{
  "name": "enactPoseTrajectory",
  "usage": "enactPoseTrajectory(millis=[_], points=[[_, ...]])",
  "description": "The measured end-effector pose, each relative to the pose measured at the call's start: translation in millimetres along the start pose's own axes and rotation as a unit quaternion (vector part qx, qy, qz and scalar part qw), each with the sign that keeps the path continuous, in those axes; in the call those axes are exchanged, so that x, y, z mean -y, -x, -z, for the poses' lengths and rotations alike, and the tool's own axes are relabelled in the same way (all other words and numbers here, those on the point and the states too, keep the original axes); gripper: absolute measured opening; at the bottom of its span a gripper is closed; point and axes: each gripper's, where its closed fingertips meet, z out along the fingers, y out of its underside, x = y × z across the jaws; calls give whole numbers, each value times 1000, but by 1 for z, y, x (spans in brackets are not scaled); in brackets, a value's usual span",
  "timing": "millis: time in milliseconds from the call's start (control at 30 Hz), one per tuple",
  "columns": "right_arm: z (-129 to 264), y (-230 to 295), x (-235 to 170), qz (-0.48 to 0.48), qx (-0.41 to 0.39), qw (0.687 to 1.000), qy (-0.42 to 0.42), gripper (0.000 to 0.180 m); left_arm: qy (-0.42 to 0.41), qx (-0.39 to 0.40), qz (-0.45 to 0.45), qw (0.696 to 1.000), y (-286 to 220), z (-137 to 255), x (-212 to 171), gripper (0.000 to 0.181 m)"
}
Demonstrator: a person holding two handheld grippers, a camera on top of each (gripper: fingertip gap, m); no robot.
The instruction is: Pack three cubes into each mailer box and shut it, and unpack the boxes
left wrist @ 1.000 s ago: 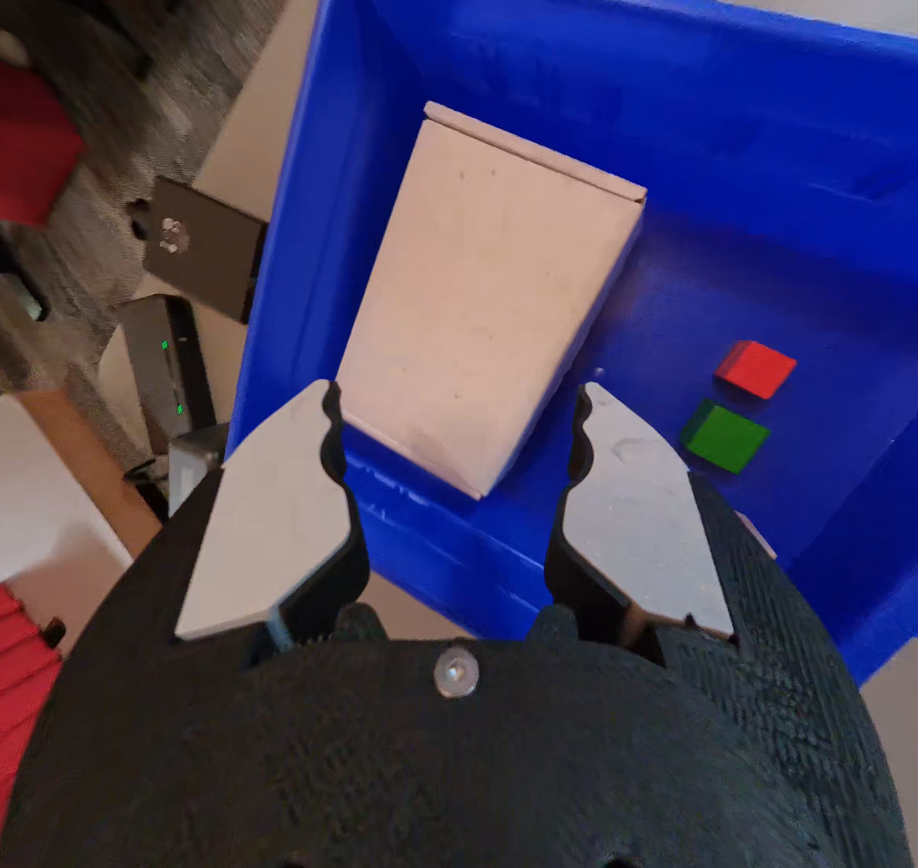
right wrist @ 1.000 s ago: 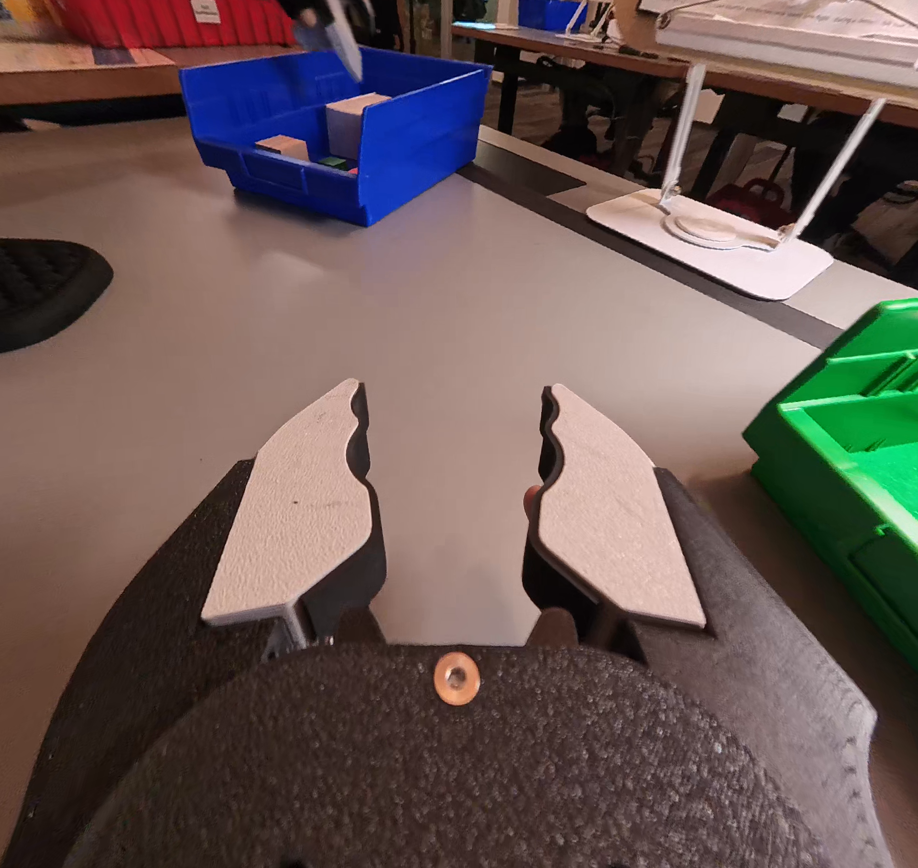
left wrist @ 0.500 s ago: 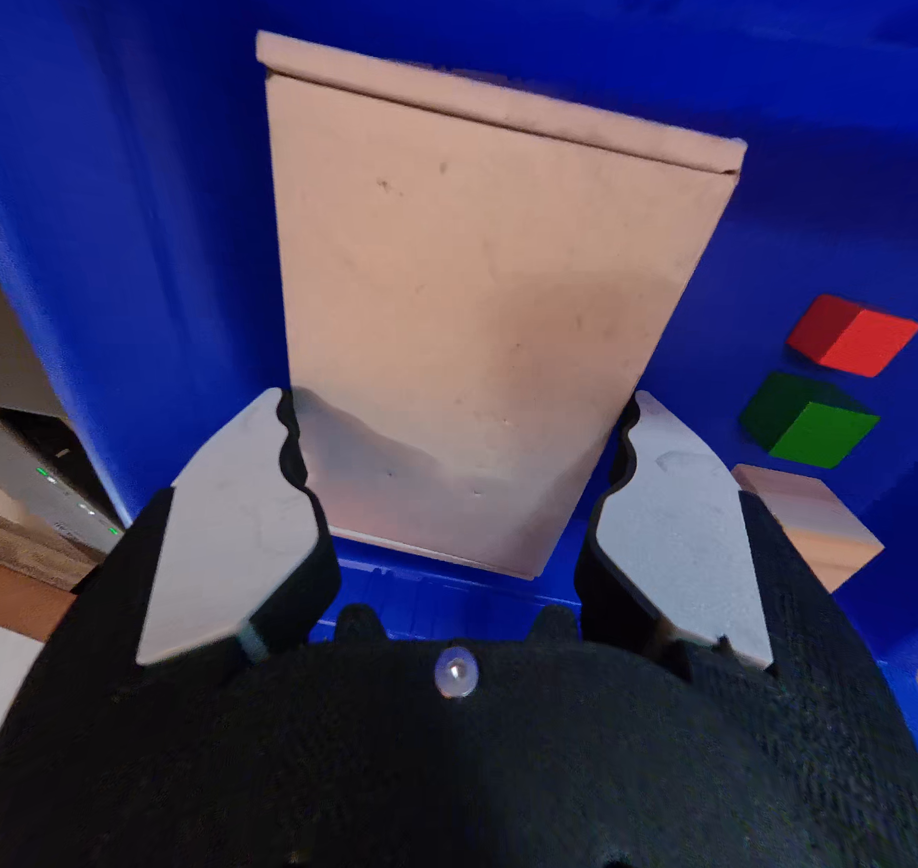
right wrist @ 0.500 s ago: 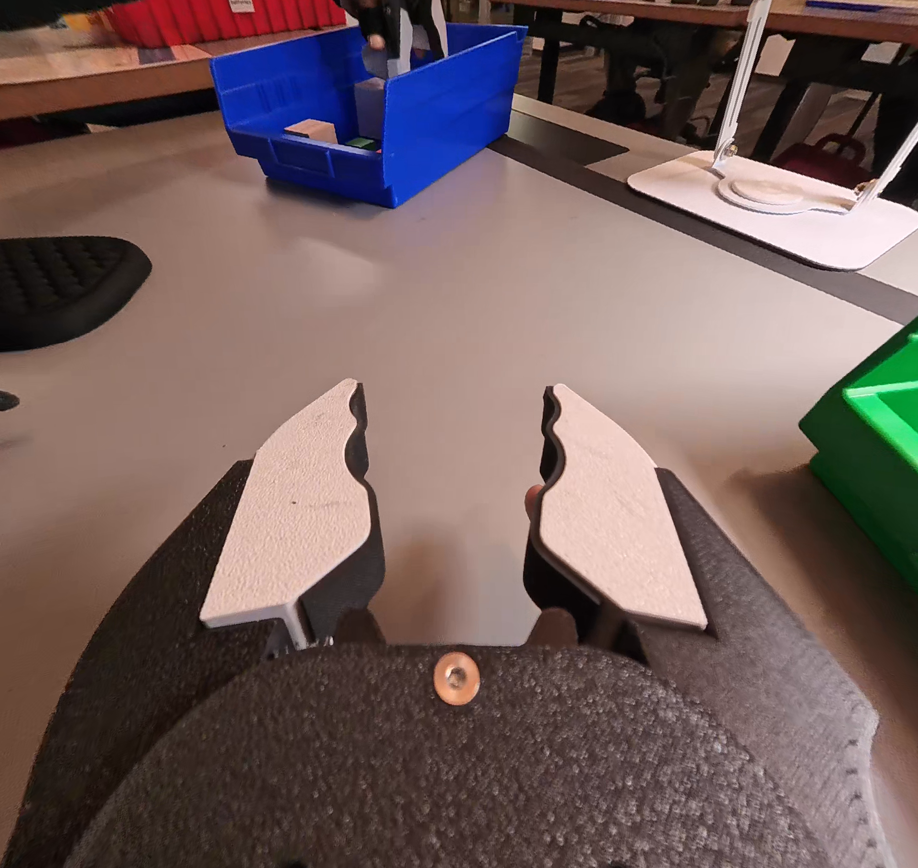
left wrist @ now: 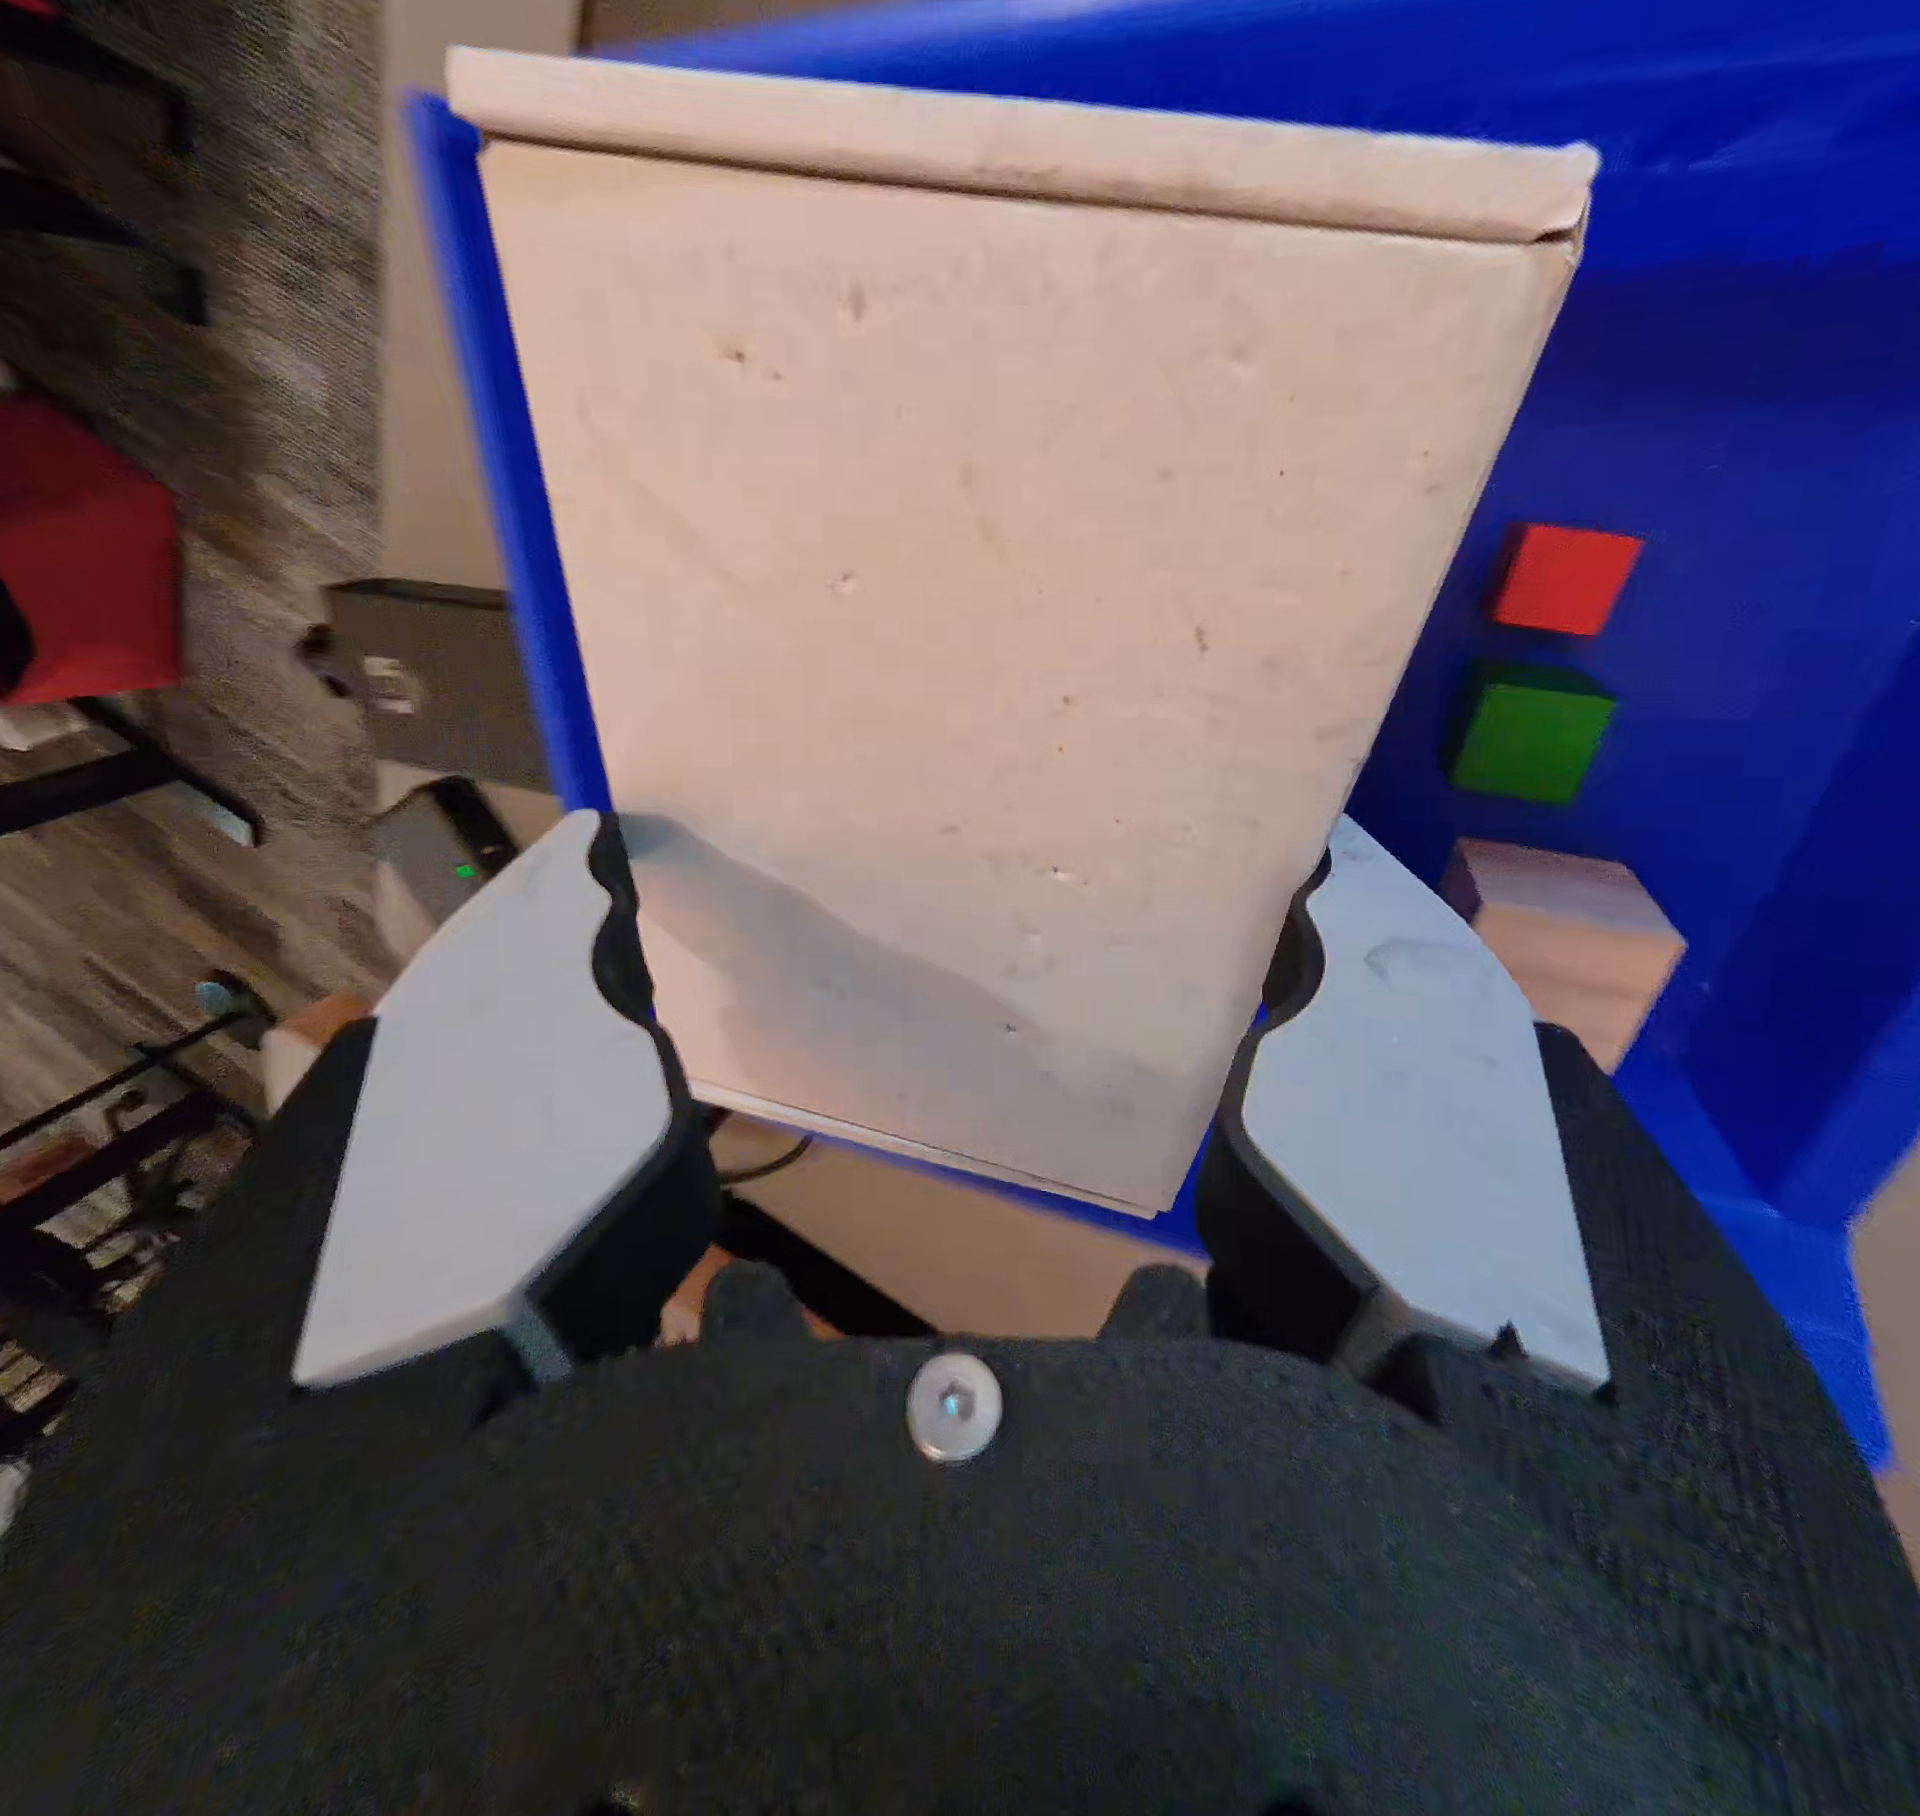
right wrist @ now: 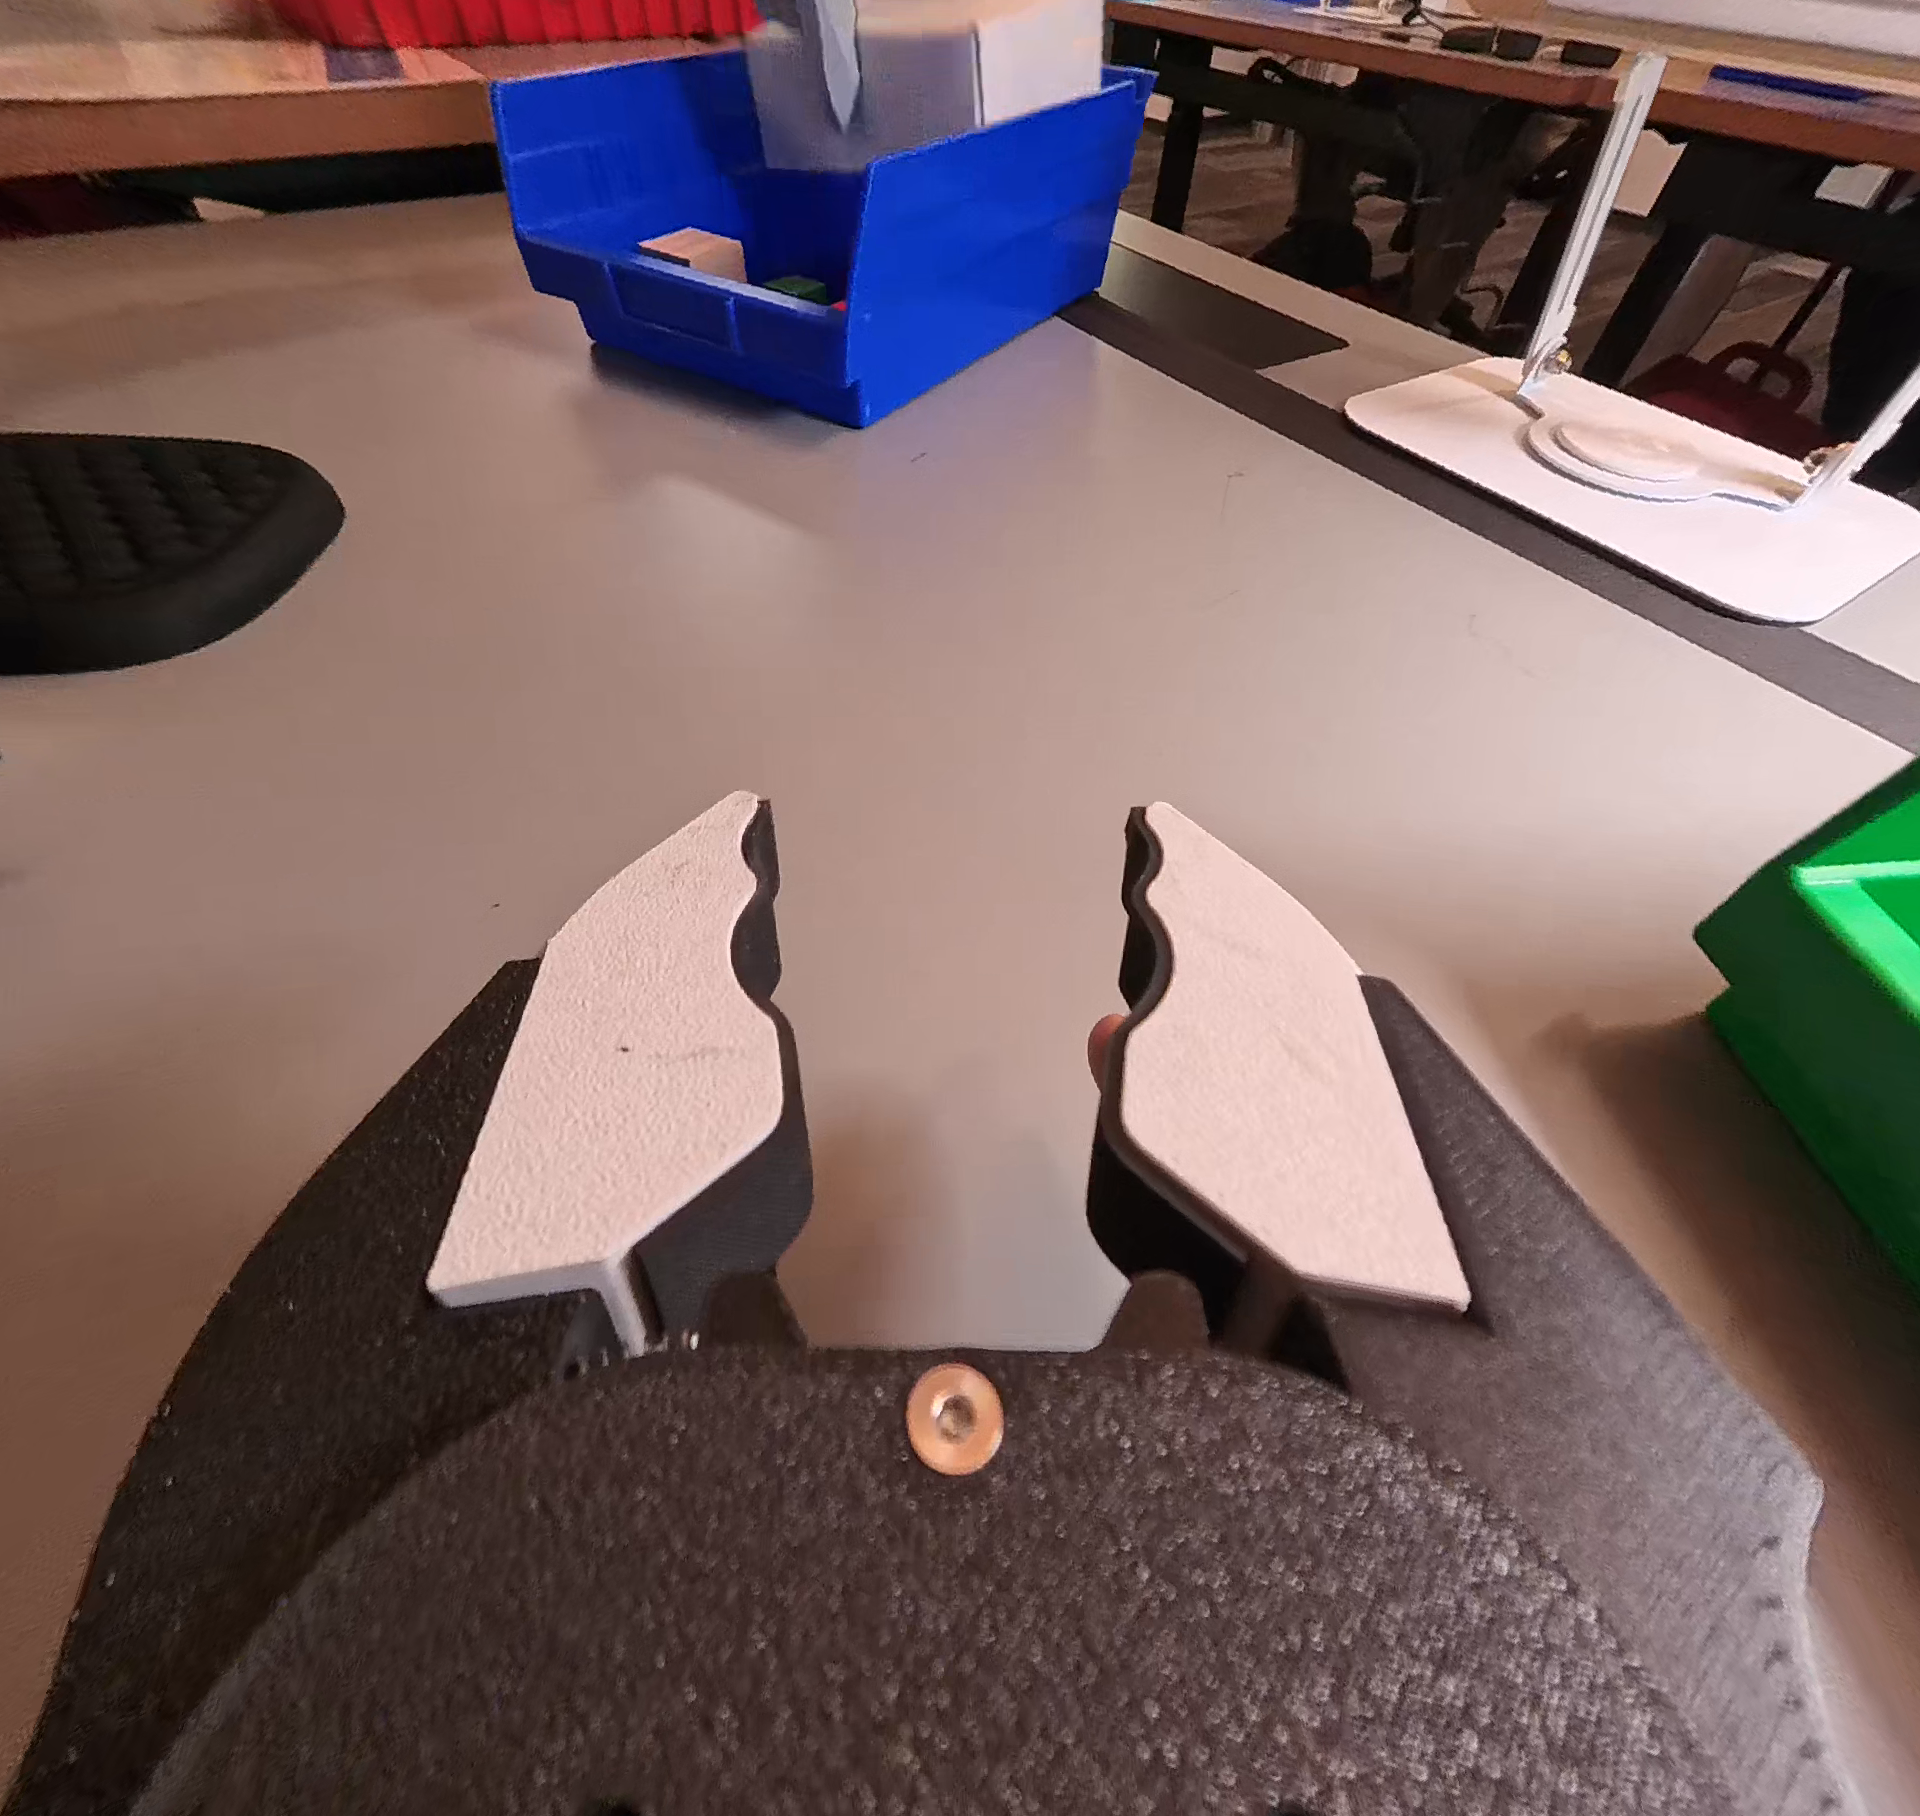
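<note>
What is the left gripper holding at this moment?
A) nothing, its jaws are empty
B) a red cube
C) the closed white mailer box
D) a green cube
C: the left gripper has its jaws pressed against both sides of the closed white mailer box, which the right wrist view shows raised above the blue bin; the red cube and green cube lie loose in the bin.

one mailer box (left wrist: pixel 977 623), three cubes (left wrist: pixel 1564 577) (left wrist: pixel 1527 727) (left wrist: pixel 1569 925), one blue bin (right wrist: pixel 966 218), one green bin (right wrist: pixel 1839 977).
</note>
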Motion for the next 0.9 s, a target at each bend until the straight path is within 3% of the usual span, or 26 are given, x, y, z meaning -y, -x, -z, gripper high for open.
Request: enactPoseTrajectory(millis=[133,333,467,633,900], points=[[1,3,3,16,-4,1000,-3,64,-55,23,-25,998,-15,73,23,118],[-3,5,-2,53,-22,998,28,59,-136,-9,-102,985,-118,131,88,117],[-4,7,3,124,-54,990,28,63,-165,-68,-147,973,-215,132,136,118],[0,8,8,263,-112,958,36,74,-157,-166,-170,959,-319,114,175,118],[0,33,15,430,-124,894,15,87,-87,-286,-173,939,-398,84,188,118]])
